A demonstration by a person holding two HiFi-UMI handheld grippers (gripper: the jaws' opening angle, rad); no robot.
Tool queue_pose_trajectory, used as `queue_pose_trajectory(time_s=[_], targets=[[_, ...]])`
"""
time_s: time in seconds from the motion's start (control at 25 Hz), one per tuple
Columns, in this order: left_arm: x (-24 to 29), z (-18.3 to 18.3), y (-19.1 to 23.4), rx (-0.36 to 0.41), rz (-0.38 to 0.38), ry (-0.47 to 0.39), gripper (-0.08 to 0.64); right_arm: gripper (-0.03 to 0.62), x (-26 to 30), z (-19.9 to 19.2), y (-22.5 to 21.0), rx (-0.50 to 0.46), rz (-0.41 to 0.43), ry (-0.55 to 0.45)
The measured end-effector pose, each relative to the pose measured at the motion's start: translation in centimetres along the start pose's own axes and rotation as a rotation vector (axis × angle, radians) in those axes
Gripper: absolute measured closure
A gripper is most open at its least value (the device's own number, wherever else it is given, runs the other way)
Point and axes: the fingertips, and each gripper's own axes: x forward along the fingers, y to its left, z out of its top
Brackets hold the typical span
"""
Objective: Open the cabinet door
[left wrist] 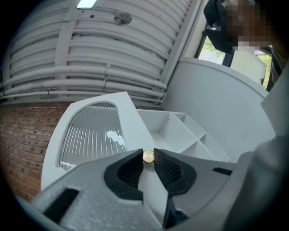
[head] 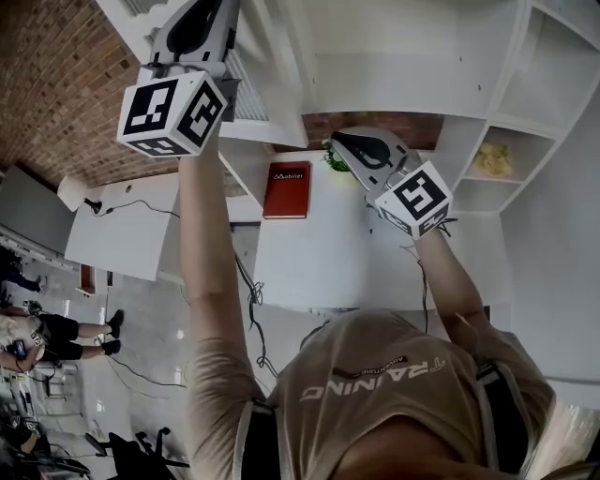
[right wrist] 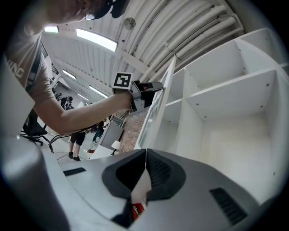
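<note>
The white cabinet door [left wrist: 90, 135], with a ribbed glass panel, stands swung out from the cabinet [left wrist: 180, 131], whose bare shelves show behind it. My left gripper [left wrist: 148, 154] is shut on the door's small brass knob [left wrist: 148, 157], one pad on each side. In the head view the left gripper [head: 202, 23] reaches high up to the door [head: 272, 94]. My right gripper [head: 352, 145] hangs lower, over the table, shut with nothing between its pads. In the right gripper view its jaws [right wrist: 145, 152] meet, and the left gripper [right wrist: 151, 90] shows at the door's edge [right wrist: 158, 106].
A red book [head: 287, 189] lies on the white table [head: 347, 253] below, beside a small green plant [head: 336, 159]. A yellow object [head: 494, 159] sits on a side shelf at the right. A brick wall [head: 66, 84] and people [head: 56, 333] are at the left.
</note>
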Motion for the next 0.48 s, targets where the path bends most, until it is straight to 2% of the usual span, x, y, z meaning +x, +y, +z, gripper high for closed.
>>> queue_pose_trajectory(time_s=[0.2, 0.48], targets=[[-1.7, 1.5, 0.2, -0.038, -0.035, -0.025, 0.494, 0.58, -0.7, -0.7, 1.0, 0.023, 0.026, -0.004], [-3.8, 2.2, 0.6, -0.078, -0.036, -0.056, 0.494, 0.58, -0.9, -1.3, 2.3, 0.028, 0.035, 0.003]])
